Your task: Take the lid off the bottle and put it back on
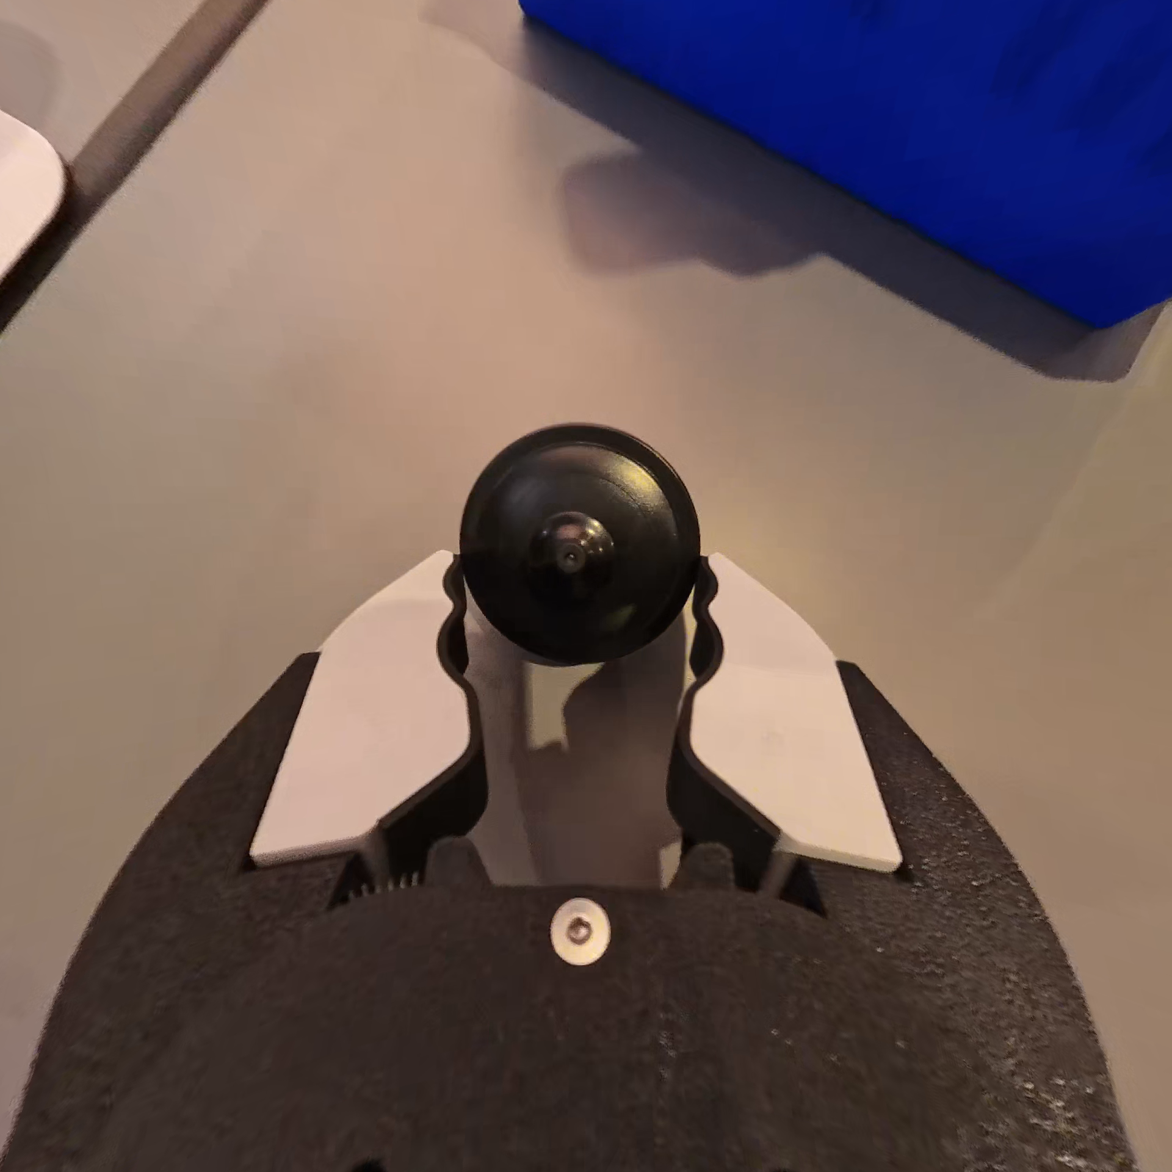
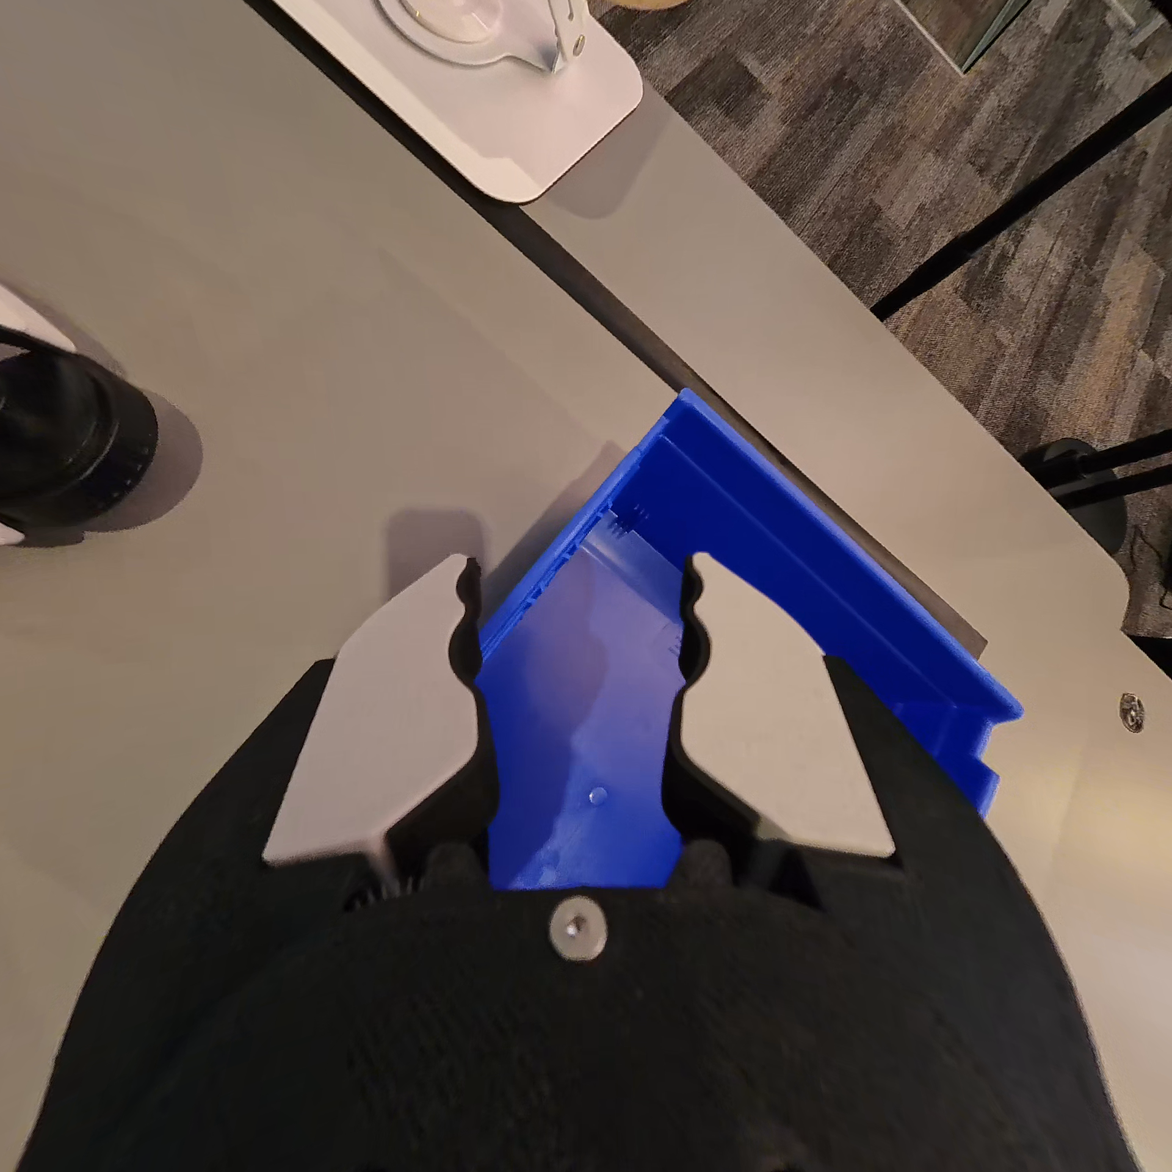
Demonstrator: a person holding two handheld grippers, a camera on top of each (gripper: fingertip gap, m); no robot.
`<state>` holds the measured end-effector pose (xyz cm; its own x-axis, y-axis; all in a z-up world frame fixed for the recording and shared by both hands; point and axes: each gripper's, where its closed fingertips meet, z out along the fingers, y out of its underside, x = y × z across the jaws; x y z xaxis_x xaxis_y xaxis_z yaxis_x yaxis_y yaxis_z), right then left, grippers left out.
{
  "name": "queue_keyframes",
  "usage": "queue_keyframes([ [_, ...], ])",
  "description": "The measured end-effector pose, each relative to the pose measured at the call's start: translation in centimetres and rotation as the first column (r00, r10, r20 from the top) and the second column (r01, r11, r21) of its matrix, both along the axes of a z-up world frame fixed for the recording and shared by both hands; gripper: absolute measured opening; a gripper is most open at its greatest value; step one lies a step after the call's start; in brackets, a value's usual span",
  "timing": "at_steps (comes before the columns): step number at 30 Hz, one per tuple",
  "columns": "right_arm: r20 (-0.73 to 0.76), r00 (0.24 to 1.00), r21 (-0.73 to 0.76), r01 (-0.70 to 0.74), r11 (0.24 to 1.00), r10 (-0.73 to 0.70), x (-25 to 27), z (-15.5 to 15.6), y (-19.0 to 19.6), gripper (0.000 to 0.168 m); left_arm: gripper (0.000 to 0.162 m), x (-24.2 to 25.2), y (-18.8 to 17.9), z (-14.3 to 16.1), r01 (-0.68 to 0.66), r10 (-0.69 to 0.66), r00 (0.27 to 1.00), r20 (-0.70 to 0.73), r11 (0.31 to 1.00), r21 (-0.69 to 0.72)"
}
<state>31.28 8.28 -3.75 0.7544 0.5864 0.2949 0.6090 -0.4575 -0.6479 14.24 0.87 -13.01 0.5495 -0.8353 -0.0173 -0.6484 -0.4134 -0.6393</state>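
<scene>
- Our left gripper (image 1: 578, 571) has its fingers (image 1: 704, 590) closed against the two sides of the black bottle (image 1: 578, 552), which we see from straight above: a round dark top with a small nozzle in the middle.
- The grip sits only at the fingertips, so we judge a twist could spin or tip the bottle out.
- Our right gripper (image 2: 578, 571) hangs empty with fingers spread, above the blue bin (image 2: 793, 558), well apart from the bottle at the left edge of its view.
- No lid is visible in either view; we cannot tell whether it is off or whether the round top is itself the lid.
- The bottle's body and its footing on the worktop (image 1: 253, 412) are hidden.
- A white tray (image 2: 507, 127) lies far off.
</scene>
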Motion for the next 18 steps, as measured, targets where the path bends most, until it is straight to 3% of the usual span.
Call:
queue_keyframes([
  [8, 0.037, 0.999, -0.03, 0.007, 1.0, -0.005, 0.3, -0.9, 0.1, 0.063, 0.069, 1.0, -1.0, -2.4, 0.087, -0.085, 0.989, -0.118, 0.996, 0.02],
  [11, 0.034, 0.999, -0.029, 0.01, 1.0, -0.009, 0.5, -0.9, 0.2, 0.063, 0.084, 0.9, -0.9, -2.5, 0.047, -0.045, 0.993, -0.11, 0.999, 0.007],
  [12, 0.034, 0.999, -0.026, 0.013, 1.0, -0.013, 0.7, -0.8, 0.2, 0.063, 0.08, 0.6, -0.8, -2.1, 0.036, -0.037, 0.994, -0.1, 0.999, -0.005],
  [15, 0.02, 1.0, -0.014, 0.018, 1.0, -0.018, 1.0, -0.4, 0.2, 0.062, 0.089, -0.7, -0.4, 2.1, 0.003, -0.003, 1.0, -0.01, 0.999, 0.042],
  [18, 0.005, 1.0, 0.0, 0.017, 1.0, -0.017, 1.0, 0.1, 0.2, 0.062, 0.092, -5.3, 0.8, 9.6, -0.076, 0.081, 0.997, -0.009, 0.965, 0.249],
])
